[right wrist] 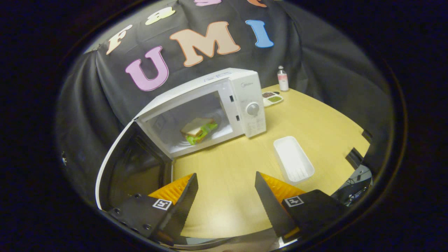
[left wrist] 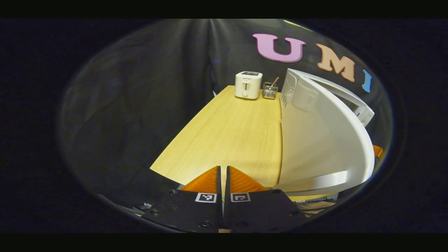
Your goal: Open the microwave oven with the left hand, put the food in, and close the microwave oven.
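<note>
Sandwich inside microwave, door ajar beside clenched left gripper, right gripper released; glancing shove risks half-latched closure.

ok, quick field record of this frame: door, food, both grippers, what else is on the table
microwave: on the wooden table
door: swung wide open
food: sandwich inside the cavity
left gripper: shut, nothing between the fingers, beside the outer face of the open door
right gripper: open, nothing held, facing the microwave
white tray: empty, in front of the control panel
other items: toaster, wire holder, small bottle, divided dish
remaining step: close the door
</note>
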The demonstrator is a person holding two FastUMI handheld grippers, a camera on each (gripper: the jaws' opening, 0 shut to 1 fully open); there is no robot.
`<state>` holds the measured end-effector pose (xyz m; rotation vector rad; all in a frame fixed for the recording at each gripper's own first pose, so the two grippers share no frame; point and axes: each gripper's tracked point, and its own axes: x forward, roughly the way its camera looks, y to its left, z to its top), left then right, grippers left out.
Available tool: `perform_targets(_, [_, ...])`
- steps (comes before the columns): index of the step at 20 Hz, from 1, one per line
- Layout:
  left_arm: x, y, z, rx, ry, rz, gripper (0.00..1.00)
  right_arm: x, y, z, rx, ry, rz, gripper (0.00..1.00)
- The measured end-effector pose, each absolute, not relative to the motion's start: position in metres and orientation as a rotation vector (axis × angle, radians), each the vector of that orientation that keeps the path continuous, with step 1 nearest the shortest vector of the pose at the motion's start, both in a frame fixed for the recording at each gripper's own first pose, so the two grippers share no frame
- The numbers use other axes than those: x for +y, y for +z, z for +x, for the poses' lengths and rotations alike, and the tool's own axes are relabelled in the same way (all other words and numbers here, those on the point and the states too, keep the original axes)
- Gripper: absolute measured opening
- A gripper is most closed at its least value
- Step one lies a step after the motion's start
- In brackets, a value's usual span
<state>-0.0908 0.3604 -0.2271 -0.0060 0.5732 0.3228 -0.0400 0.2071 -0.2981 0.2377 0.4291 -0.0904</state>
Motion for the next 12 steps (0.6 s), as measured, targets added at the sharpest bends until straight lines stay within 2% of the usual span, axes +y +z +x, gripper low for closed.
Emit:
perform_targets(1, [0.357, -0.228, -0.092, 0.577, 0.312, 0.006, 0.0, 0.202, -0.296, -0.046, 0.422, -0.098, 0.236, 1.0])
perform_targets(2, [0.352, -0.229, -0.092, 0.578, 0.297, 0.013, 0.01, 0.197, -0.295, -0.05, 0.416, -0.107, 0.236, 0.92])
perform_targets(3, [0.346, -0.232, -0.093, 0.581, 0.284, 0.016, 0.01, 0.194, -0.293, -0.053, 0.408, -0.11, 0.238, 0.92])
perform_targets(4, [0.341, -0.233, -0.092, 0.586, 0.274, 0.019, 0.0, 0.192, -0.291, -0.056, 0.402, -0.114, 0.237, 1.0])
perform_targets(6, [0.333, -0.233, -0.092, 0.587, 0.255, 0.023, 0.01, 0.188, -0.29, -0.061, 0.399, -0.112, 0.238, 1.0])
perform_targets(7, [0.328, -0.233, -0.092, 0.583, 0.251, 0.024, 0.01, 0.184, -0.289, -0.063, 0.401, -0.115, 0.239, 0.92])
perform_targets(10, [0.314, -0.236, -0.091, 0.584, 0.248, 0.011, 0.01, 0.165, -0.279, -0.065, 0.389, -0.137, 0.23, 0.92])
perform_targets(11, [0.31, -0.237, -0.089, 0.585, 0.252, 0.001, 0.01, 0.156, -0.277, -0.066, 0.386, -0.147, 0.227, 1.0])
perform_targets(12, [0.308, -0.237, -0.09, 0.584, 0.272, -0.002, 0.01, 0.147, -0.273, -0.066, 0.381, -0.156, 0.227, 0.92])
